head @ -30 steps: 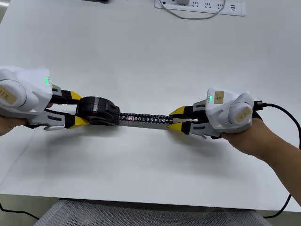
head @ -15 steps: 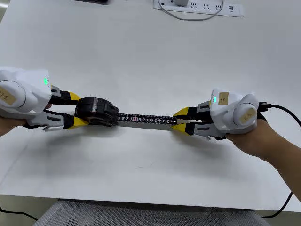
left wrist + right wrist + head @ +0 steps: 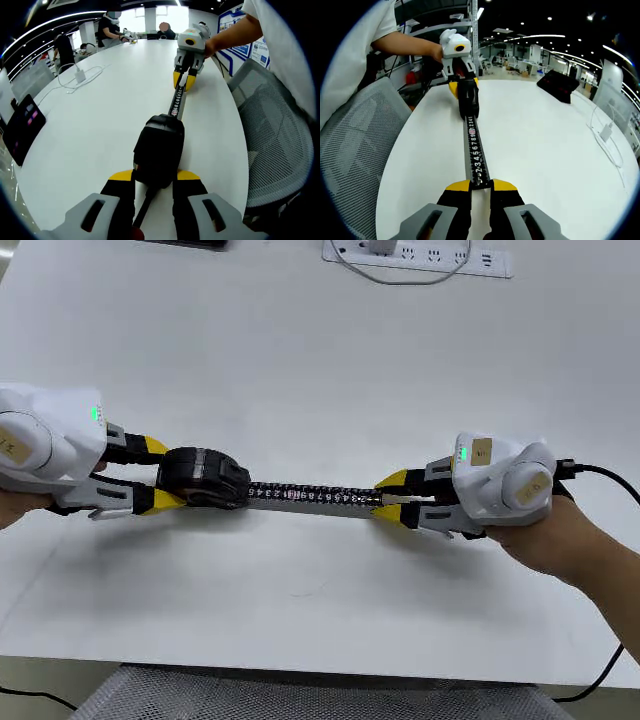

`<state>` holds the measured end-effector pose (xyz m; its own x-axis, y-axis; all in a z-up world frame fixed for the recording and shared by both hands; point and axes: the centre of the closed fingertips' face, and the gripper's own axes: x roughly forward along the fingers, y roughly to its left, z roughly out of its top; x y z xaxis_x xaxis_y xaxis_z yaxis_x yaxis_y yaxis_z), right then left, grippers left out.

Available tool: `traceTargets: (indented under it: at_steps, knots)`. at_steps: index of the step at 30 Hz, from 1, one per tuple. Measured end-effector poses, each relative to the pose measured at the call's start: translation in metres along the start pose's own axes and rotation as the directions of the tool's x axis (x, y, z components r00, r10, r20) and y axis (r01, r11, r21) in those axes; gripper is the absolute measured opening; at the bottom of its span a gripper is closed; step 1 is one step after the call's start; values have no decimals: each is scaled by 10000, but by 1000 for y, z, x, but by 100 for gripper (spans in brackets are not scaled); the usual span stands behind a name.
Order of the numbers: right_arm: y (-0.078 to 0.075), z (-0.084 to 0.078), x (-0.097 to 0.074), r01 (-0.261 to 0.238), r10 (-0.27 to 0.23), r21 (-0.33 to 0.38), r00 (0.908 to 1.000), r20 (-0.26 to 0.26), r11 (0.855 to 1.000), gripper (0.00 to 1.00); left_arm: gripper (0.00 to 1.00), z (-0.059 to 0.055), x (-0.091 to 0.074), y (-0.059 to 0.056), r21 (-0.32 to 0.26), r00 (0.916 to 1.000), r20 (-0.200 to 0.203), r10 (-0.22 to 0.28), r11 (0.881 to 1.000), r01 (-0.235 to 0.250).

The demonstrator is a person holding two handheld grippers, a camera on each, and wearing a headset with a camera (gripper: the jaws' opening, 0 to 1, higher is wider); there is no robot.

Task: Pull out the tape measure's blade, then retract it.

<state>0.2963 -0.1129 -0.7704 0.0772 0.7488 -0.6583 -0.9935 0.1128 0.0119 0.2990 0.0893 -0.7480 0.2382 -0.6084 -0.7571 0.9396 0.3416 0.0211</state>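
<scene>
The tape measure (image 3: 228, 482) lies stretched across the white counter (image 3: 300, 360) between the two claws. In the head view its black case (image 3: 200, 475) rests on the counter at 9 o'clock from the picture's middle. The left claw (image 3: 160, 472) pinches it from the 9 o'clock side, one yellow tip on the far face and one on the near face. The blade (image 3: 312, 496), dark with pale numerals, runs out of the case toward 3 o'clock, low over the counter. At its end the right claw (image 3: 388, 498) is pressed together on the blade's tip.

In the left gripper view the left claw (image 3: 155, 176) grips the case (image 3: 159, 150) from both sides at 6 o'clock. The blade (image 3: 176, 100) heads toward 12 o'clock, where the right claw (image 3: 183, 80) holds it. In the right gripper view the right claw (image 3: 481, 186) nips the blade (image 3: 475, 150) at 6 o'clock. The numerals climb toward 12 o'clock to the case (image 3: 468, 97), held in the left claw (image 3: 462, 85).

A power strip (image 3: 420, 255) lies at 1 o'clock on the counter's far side in the head view, and a mesh chair (image 3: 300, 695) shows at 6 o'clock below the near edge. A black cable (image 3: 600, 475) leaves the right claw toward 4 o'clock. In the left gripper view a tablet (image 3: 22, 127) lies at 9 o'clock and a white charger (image 3: 80, 75) at 10 o'clock.
</scene>
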Motion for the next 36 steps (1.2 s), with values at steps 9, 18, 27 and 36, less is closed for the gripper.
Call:
traceTargets:
  at_steps: [9, 18, 27, 36]
  knots:
    - [0, -2, -3, -2, 2, -34, 10000, -80, 10000, 9, 22, 0, 0, 0, -3, 10000, 28, 5, 10000, -5]
    - [-1, -4, -7, 20, -20, -42, 9998, -173, 10000, 9, 22, 0, 0, 0, -3, 10000, 17, 10, 10000, -10]
    - [-1, -7, -11, 66, -66, 17, 9998, -200, 10000, 9, 22, 0, 1, 0, -1, 10000, 8, 18, 10000, -18]
    - [-3, -12, -16, 115, -113, 57, 9995, -299, 9999, 9, 22, 1, 1, 0, 6, 10000, 9, 6, 10000, -6]
